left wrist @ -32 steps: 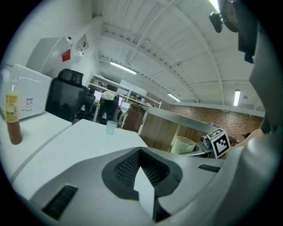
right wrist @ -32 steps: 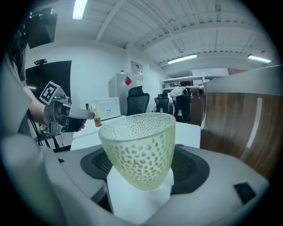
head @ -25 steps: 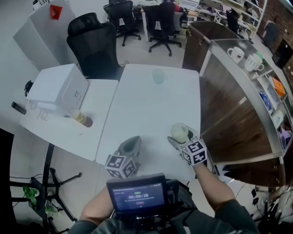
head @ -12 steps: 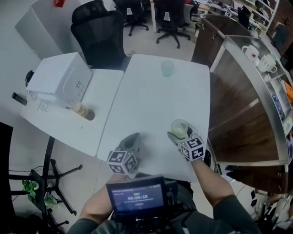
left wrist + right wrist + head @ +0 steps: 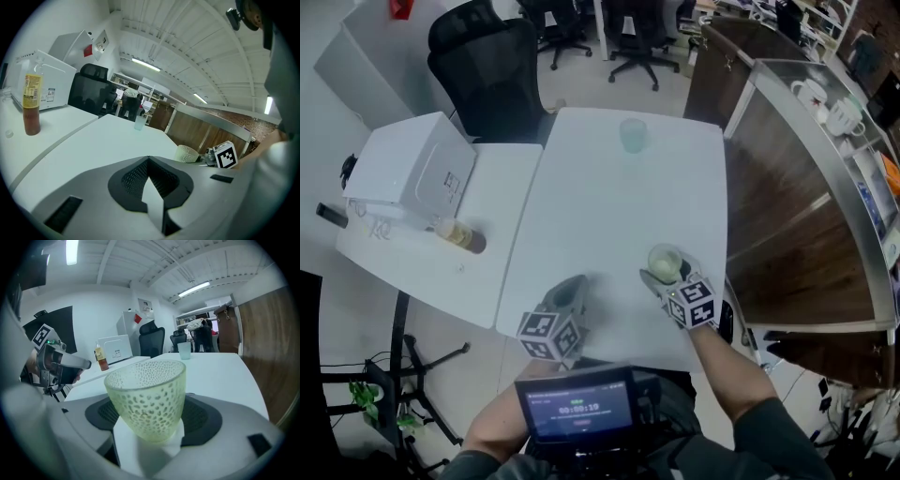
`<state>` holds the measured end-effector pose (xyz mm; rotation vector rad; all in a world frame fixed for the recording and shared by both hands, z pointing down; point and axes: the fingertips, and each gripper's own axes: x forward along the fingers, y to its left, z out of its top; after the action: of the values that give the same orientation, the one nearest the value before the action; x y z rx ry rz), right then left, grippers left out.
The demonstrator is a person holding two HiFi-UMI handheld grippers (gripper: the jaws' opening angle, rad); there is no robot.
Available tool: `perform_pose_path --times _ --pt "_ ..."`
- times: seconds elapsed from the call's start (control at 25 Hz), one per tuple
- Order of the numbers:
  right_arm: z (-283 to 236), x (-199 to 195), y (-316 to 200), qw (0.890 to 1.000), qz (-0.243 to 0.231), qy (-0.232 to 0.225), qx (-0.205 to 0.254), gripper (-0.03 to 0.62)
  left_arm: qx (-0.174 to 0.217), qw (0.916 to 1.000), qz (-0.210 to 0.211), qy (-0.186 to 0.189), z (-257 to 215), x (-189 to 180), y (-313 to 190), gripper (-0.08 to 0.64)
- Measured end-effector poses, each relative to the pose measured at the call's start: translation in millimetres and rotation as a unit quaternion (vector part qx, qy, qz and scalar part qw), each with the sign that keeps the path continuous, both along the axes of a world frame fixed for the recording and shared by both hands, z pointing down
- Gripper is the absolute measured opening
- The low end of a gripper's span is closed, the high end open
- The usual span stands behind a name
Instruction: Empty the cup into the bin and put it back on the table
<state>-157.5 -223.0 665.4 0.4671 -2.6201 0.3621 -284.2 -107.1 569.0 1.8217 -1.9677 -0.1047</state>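
A pale green, dimpled cup stands upright between the jaws of my right gripper near the white table's front right corner. In the right gripper view the cup fills the middle, the right gripper is shut on its lower part, and nothing shows inside it. My left gripper hovers by the table's front edge, left of the cup, shut and holding nothing. In the left gripper view its jaws meet with no gap, and the cup shows off to the right.
A second, translucent cup stands at the table's far end. On the lower white table to the left are a brown bottle and a white box. A black chair stands behind, and a wooden counter borders the right side.
The head view has shifted a little. Both grippers stay in nearly the same places, the right one still shut on the cup.
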Motion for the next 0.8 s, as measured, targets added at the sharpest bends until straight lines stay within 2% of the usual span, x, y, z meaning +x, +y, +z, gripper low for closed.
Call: perform_pose_path --times 0.8 --pt "10.5 2.3 -1.2 1.000 -0.005 -0.008 -0.015 0.393 -0.004 0.9999 0.010 -0.010 -3.5 3.9 -7.2 -0.009"
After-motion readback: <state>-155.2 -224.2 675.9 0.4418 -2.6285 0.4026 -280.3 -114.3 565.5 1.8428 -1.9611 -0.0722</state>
